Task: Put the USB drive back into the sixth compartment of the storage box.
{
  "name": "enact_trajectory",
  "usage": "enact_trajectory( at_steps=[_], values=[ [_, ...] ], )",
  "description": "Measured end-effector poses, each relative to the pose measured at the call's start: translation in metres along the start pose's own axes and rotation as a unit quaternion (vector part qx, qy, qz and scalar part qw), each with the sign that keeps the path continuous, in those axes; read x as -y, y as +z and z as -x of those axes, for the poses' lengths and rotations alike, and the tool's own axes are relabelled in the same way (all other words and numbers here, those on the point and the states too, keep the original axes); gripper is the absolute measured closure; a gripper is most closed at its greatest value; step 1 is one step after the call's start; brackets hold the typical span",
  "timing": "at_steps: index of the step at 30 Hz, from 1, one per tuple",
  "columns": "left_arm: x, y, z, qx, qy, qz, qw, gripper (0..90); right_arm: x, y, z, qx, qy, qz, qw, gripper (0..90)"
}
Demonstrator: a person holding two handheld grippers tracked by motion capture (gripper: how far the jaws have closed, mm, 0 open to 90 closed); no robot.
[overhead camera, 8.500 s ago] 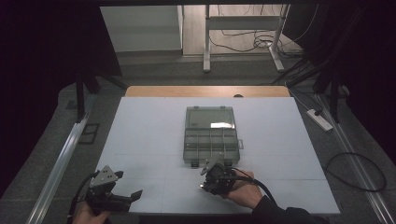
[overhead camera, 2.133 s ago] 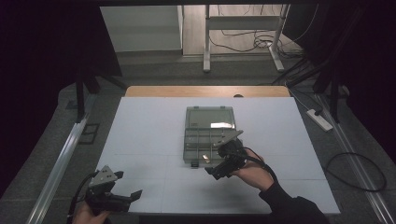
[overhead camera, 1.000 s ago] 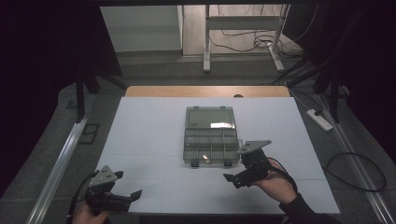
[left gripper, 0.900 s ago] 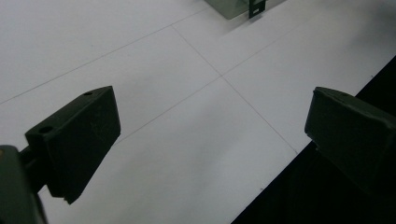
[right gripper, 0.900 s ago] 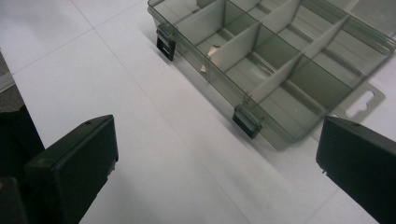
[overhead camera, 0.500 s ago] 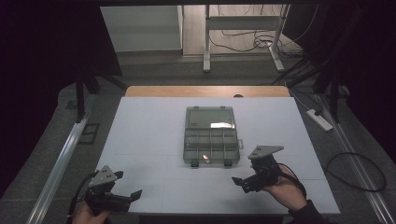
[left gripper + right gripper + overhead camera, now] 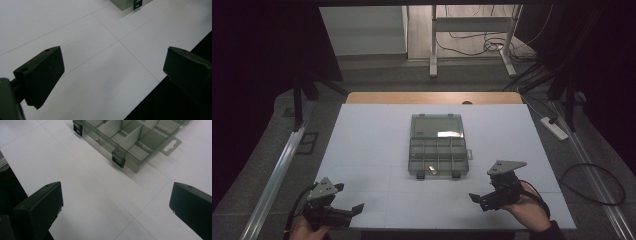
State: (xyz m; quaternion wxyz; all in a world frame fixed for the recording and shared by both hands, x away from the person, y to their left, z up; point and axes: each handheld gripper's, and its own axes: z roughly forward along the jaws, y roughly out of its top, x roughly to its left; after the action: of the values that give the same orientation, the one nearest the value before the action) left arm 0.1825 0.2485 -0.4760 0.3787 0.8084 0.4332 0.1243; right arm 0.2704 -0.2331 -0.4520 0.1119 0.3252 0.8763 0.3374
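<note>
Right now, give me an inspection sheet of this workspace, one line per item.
Surface: white table top with thin seam lines, wooden edge at the far side.
Job's things: clear compartment box mid-table, lid open and lying flat behind it, two dark latches at its near edge; one small pale item in a near compartment, too small to identify.
Clutter: nothing seen.
Grippers: left gripper at the near left corner, jaws apart, empty; right gripper near right of the box, jaws apart, empty.
Cables: a cable trails from each gripper; black loop on the floor at right.
Surroundings: power strip, desk legs beyond, dark room.
</note>
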Motion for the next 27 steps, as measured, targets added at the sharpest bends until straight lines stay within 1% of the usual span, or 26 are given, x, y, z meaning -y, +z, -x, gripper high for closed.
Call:
enact_trajectory(
  at_steps=[16,27],
  values=[
    [0.000,0.000,0.000,0.000,-0.001,0.000,1.0000,3.3,0.021,-0.018,0.010,0.018,0.026,0.004,0.9995,0.0],
    [0.000,0.000,0.000,0.000,-0.002,0.001,1.0000,3.3,0.035,-0.030,0.016,0.039,0.045,0.011,0.9982,0.0]
  ],
)
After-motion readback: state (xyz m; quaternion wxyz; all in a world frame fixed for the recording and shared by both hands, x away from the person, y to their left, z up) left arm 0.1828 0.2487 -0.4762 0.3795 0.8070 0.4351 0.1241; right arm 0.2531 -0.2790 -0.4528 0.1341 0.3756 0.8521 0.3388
